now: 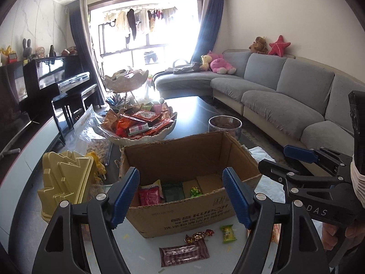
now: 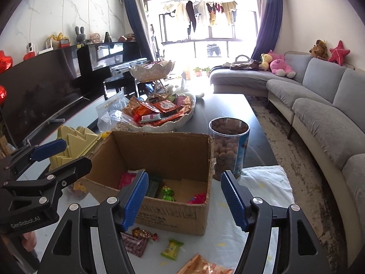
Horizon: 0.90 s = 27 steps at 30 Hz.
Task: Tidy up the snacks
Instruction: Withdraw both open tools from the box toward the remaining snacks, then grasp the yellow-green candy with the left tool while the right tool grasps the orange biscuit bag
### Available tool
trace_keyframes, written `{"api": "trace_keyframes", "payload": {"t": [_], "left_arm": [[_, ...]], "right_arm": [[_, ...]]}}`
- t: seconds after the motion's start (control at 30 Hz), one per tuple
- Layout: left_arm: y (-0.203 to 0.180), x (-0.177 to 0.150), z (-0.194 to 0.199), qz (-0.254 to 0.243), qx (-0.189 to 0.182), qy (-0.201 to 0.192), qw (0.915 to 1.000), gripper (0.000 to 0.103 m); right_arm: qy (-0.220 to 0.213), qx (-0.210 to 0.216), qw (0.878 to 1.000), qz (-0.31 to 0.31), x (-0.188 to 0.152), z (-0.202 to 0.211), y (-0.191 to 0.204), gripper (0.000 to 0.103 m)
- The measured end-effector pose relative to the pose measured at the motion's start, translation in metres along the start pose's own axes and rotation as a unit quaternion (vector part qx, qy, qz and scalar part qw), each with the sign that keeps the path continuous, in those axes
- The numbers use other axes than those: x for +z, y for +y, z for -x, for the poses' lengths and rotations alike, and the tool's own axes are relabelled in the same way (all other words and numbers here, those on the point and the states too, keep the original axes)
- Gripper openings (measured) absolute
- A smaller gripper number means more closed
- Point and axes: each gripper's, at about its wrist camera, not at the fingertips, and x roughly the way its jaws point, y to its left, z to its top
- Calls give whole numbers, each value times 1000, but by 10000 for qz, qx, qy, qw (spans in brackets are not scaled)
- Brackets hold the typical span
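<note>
**Both claws spread and empty above loose snacks in front of the box**

The left gripper [image 1: 181,196] is held with its blue-padded fingers spread wide, nothing pinched between them. The right gripper [image 2: 184,199] is likewise spread apart and empty, and is seen beside the left one in the left wrist view.

Nearest, on the white cloth [image 2: 269,196], four loose snacks are laid in front of the box: a dark brown striped wafer wrapper [image 1: 183,252], a shiny red-and-gold twisted candy [image 1: 199,235], a small green-and-yellow sachet [image 1: 228,234], and an orange printed packet [image 2: 205,266] at the lower edge of the right wrist view.

Just behind them, an open brown cardboard box [image 1: 182,214] is placed on the cloth. Inside it, a red packet [image 1: 149,195], a dark green packet [image 1: 174,191] and a small bright green candy [image 1: 196,191] are seen on the bottom.

To the left of the box a pale yellow plastic container [image 1: 66,182] is set; to its right, a clear cylindrical jar of brown round snacks [image 2: 229,148] is stood upright.

Farther back, a white scalloped bowl piled with red and orange snack packets [image 1: 141,125] is found on the dark table [image 2: 228,107], with a smaller upper tier [image 1: 124,81] above it.
</note>
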Motion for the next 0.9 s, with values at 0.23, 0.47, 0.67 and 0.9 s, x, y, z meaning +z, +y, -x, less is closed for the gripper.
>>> {"api": "trace_keyframes", "payload": {"t": [0.23, 0.47, 0.67, 0.9], "left_arm": [[-21, -19, 15, -221, -48, -25, 9997, 75], [-38, -49, 4, -362, -178, 252, 9989, 75], [-53, -74, -13, -420, -311, 552, 9971, 75], [-56, -98, -41, -338, -515, 940, 9937, 73]], "right_arm": [[-10, -138, 9999, -70, -27, 24, -12, 71], [226, -309, 9990, -217, -64, 29, -26, 71], [640, -295, 9962, -516, -97, 19, -40, 71], [1066, -206, 9912, -759, -129, 0, -49, 71]]}}
